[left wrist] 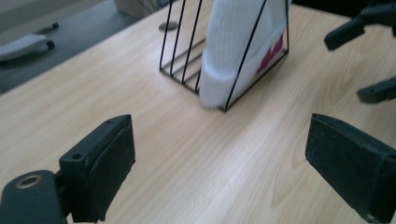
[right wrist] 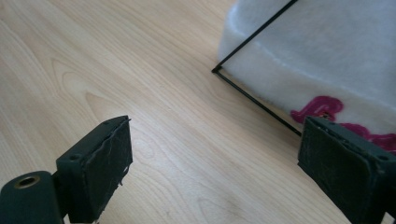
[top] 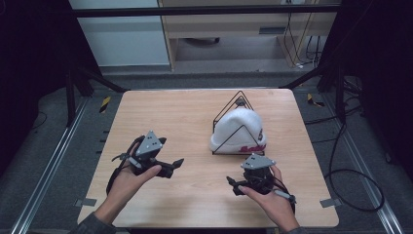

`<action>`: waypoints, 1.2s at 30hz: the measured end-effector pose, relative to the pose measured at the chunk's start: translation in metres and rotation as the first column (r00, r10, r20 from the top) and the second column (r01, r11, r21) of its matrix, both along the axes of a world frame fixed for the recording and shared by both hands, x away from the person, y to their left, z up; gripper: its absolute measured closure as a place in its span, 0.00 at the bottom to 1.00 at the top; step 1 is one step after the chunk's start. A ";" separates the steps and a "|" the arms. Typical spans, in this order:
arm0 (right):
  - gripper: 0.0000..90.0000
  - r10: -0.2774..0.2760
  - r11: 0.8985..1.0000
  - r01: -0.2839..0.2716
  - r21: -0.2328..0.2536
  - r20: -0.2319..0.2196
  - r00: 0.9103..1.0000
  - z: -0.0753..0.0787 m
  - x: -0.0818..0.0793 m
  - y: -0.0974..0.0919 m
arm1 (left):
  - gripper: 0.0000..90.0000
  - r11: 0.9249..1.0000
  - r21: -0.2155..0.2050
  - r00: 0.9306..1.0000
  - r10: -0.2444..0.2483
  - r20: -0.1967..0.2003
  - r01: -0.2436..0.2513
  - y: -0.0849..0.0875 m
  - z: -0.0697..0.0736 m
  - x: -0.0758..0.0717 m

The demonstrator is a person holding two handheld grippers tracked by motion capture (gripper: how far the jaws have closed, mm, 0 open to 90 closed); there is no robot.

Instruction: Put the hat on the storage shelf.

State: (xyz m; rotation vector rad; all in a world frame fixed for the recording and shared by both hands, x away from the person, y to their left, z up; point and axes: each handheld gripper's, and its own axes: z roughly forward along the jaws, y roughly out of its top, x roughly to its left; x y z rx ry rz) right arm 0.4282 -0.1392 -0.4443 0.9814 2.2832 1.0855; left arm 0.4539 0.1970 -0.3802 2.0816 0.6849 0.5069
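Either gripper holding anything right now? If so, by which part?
Nothing held. The left gripper and right gripper are both open over bare table. The white hat sits untouched in the wire rack.

Pale wooden table [top: 195, 122] with smooth matt grain, white knitted cloth hat [top: 238, 129] with fuzzy ribbed surface and pink lettering, thin black metal wire rack [top: 238, 100] slightly glossy, black matt plastic gripper jaws with rough rubbery pads [left wrist: 116, 168]

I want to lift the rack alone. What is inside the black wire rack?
A white knitted beanie with pink lettering fills the black triangular wire rack, its cuff poking past the frame. Whatever lies under the beanie is hidden.
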 end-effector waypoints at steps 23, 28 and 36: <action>0.08 0.108 0.993 -0.113 -0.044 -0.099 0.989 -0.027 0.012 0.057 | 0.09 0.988 0.001 0.982 0.154 -0.106 -0.154 0.087 -0.085 -0.019; 0.11 0.102 0.993 -0.108 -0.044 -0.119 0.988 -0.035 0.020 0.072 | 0.08 0.984 0.010 0.977 0.175 -0.118 -0.176 0.099 -0.095 -0.017; 0.14 0.075 0.997 -0.079 -0.021 -0.153 0.985 -0.050 0.038 0.092 | 0.05 0.971 0.021 0.959 0.238 -0.156 -0.238 0.117 -0.117 -0.005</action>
